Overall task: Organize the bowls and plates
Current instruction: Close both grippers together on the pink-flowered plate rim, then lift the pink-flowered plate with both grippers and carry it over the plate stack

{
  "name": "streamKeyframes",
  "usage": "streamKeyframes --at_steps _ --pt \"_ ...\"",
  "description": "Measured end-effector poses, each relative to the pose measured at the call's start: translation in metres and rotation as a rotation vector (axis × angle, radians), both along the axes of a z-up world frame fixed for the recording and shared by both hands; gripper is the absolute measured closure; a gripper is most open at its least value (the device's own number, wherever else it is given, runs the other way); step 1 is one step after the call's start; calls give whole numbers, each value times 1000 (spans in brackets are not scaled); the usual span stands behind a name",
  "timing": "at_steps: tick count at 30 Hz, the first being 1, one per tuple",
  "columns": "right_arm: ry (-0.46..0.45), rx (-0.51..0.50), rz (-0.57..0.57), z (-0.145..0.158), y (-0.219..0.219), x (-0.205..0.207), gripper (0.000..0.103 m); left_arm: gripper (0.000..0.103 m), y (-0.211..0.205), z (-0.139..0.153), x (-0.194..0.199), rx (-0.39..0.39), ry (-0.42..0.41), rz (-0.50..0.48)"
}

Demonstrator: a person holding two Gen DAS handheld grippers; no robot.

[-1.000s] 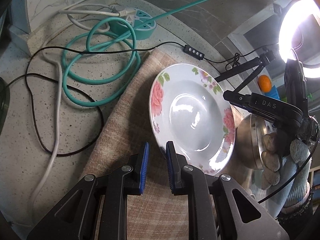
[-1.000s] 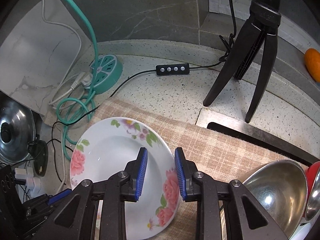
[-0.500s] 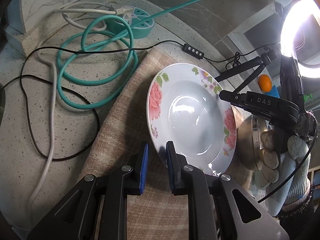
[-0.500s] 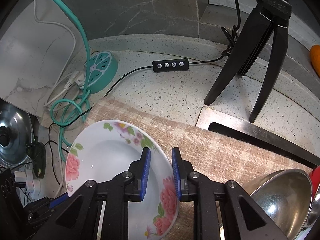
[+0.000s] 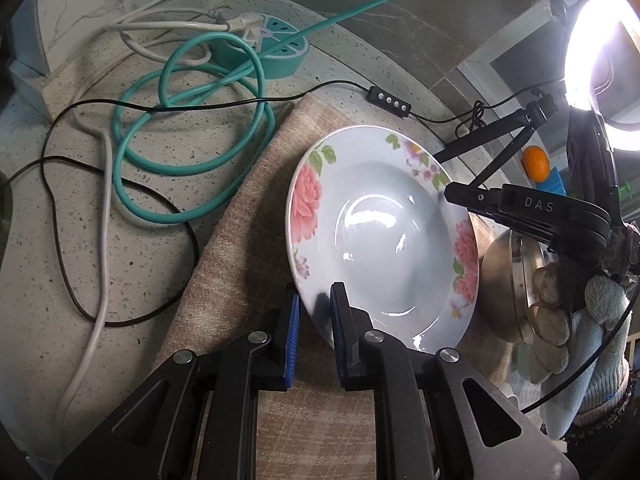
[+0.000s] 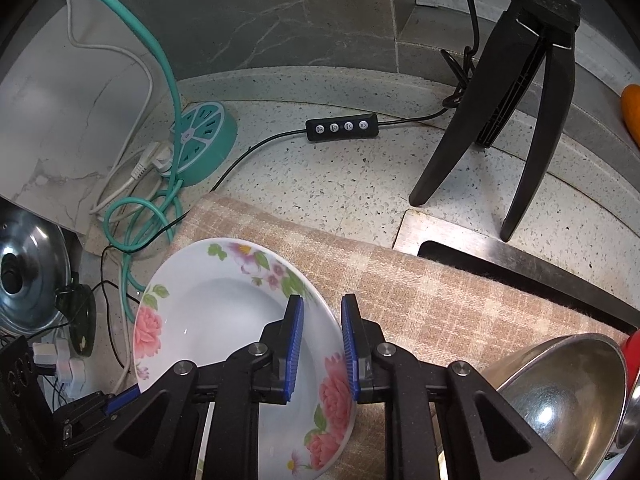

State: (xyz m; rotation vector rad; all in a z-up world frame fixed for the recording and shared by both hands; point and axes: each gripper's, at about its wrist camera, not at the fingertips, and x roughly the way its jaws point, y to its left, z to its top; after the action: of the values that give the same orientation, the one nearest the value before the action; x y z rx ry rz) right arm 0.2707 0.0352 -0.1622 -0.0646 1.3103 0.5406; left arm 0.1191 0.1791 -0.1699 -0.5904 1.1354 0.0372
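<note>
A white deep plate with pink roses is held tilted over a checked cloth. My left gripper straddles its near rim, with the blue pads on either side and a small gap showing. My right gripper straddles the opposite rim of the same plate, its jaws also slightly apart around the rim. In the left wrist view the right gripper reaches onto the plate's far edge. A steel bowl sits to the right on the cloth.
A teal round power strip with coiled teal cable and black and white cords lie on the speckled counter. A black tripod with a ring light stands behind. An orange fruit sits at the far right, and a pot lid at the left.
Both grippers have moved inward onto the plate's rims. The right jaws have narrowed around the rim. The plate has tilted up slightly from the cloth.
</note>
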Motion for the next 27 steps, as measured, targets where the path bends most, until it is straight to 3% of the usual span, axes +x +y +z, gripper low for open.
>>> streamKeyframes --at_steps 27 --pt "71 113 -8 12 -9 -36 92 90 25 14 -29 34 9 80"
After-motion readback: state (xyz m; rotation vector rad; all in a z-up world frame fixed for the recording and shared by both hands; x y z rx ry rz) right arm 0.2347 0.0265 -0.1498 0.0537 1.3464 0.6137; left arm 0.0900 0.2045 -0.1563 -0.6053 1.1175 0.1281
